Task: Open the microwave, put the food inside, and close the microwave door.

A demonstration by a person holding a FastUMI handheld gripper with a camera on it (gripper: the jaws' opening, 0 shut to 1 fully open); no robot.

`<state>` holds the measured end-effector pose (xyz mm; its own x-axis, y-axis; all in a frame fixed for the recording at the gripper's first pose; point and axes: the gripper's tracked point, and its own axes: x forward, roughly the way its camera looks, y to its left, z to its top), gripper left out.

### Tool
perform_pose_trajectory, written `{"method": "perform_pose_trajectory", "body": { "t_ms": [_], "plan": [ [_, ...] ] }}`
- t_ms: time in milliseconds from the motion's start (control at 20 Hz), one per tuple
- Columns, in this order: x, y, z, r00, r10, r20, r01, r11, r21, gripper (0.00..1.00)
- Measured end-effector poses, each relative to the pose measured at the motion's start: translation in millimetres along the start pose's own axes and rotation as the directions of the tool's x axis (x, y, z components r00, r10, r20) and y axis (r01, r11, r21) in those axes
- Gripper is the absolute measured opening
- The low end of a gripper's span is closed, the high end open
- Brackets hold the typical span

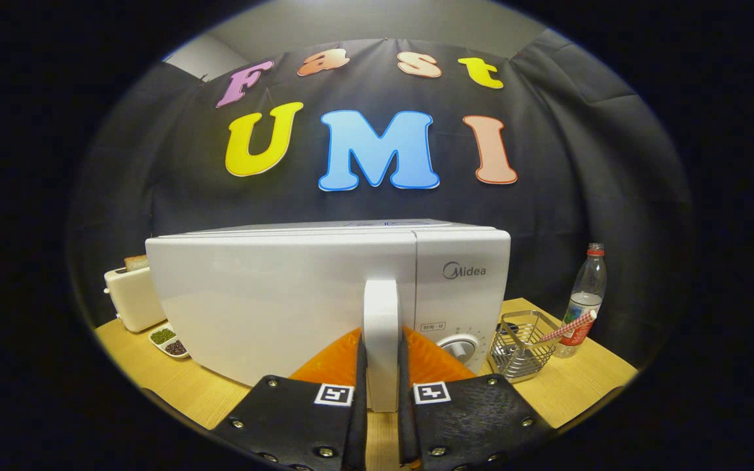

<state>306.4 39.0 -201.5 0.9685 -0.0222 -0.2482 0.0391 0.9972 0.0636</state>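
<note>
- My jaws [381, 392] are clamped on the microwave's [324, 294] upright door handle [381, 340], one finger on each side.
- The microwave stands on the desk [580, 386], toaster [131, 297] left, wire basket [521, 343] and bottle [585, 297] right.

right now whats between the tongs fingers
In the gripper view, the white door handle of the microwave stands upright between the tongs; both fingers press against its sides.
</note>
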Motion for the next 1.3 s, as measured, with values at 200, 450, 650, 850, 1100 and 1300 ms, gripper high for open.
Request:
{"method": "perform_pose_trajectory", "body": {
  "t_ms": [200, 450, 650, 850, 1100, 1300],
  "plan": [
    [-1.7, 0.3, 0.8, 1.000, 0.026, -0.016, -0.026, 0.999, 0.030, 0.19],
    [-5.3, 1.7, -1.7, 0.999, 0.019, -0.026, -0.018, 0.999, 0.031, 0.09],
    [-29.8, 5.5, -5.8, 1.000, 0.023, -0.012, -0.023, 1.000, 0.001, 0.09],
    [-71.5, 20.7, -10.9, 0.998, 0.066, -0.007, -0.066, 0.998, 0.018, 0.09],
    [-133.2, 60.6, -19.1, 0.982, 0.188, -0.007, -0.188, 0.982, -0.030, 0.09],
    [-157.6, 78.2, -22.5, 0.973, 0.230, 0.004, -0.229, 0.971, -0.061, 0.09]
  ]
}}
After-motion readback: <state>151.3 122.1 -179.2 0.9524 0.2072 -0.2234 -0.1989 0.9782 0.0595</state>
